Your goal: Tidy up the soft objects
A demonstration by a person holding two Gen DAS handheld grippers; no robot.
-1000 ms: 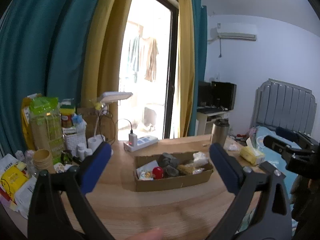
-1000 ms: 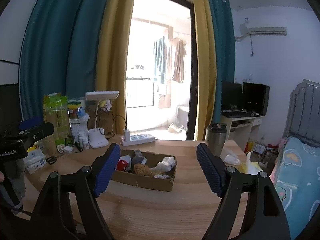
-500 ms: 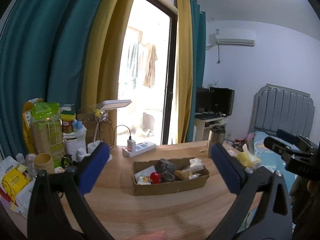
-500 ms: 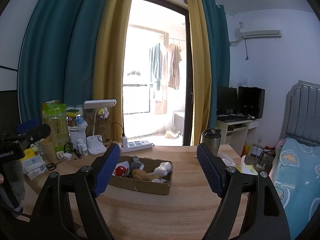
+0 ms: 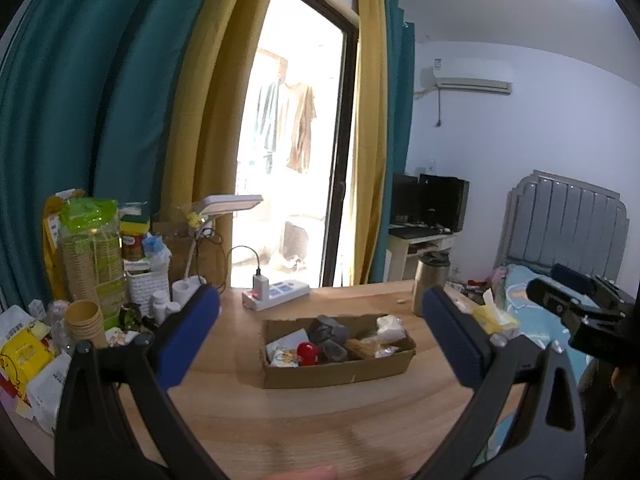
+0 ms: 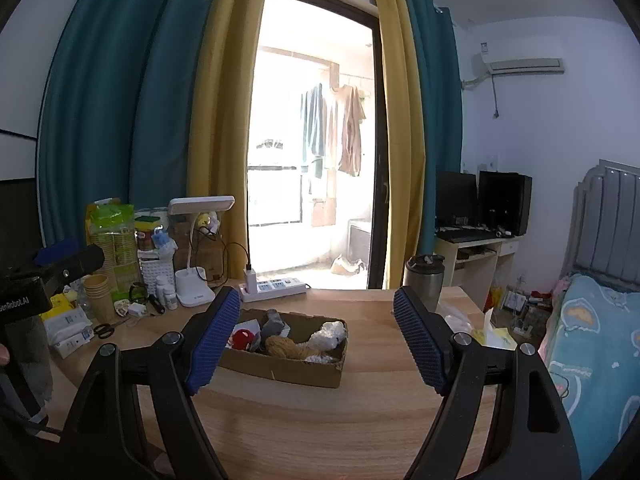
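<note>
I hold both grippers raised above the wooden table (image 6: 360, 412), short of the load. The left gripper (image 5: 320, 344) has its blue pads spread wide with nothing between them; the right gripper (image 6: 316, 344) is likewise wide apart and empty.

The soft objects lie together in an open cardboard box (image 5: 340, 372) at mid-table, well ahead of both sets of fingers. Identifiable contents:

- a red round piece (image 5: 307, 353), toward the box's left end;
- grey padded pieces (image 5: 330, 330), centre;
- a tan yarn-like bundle (image 6: 282, 347), centre-right;
- a white crinkled wad (image 6: 330, 334), at the right end.

Handling judgement: all appear light and compliant. They should deform under the pads rather than resist, so a narrow closing gap is needed before they are secure. The yarn bundle may shed strands or snag its neighbours; I would take it across its thickest part. The white wad looks slippery if it is film; grip it deep, not by an edge. The box itself is light and may slide if dragged.

With all pieces already boxed, this fits either sorting yet to come or gathering completed.
</note>
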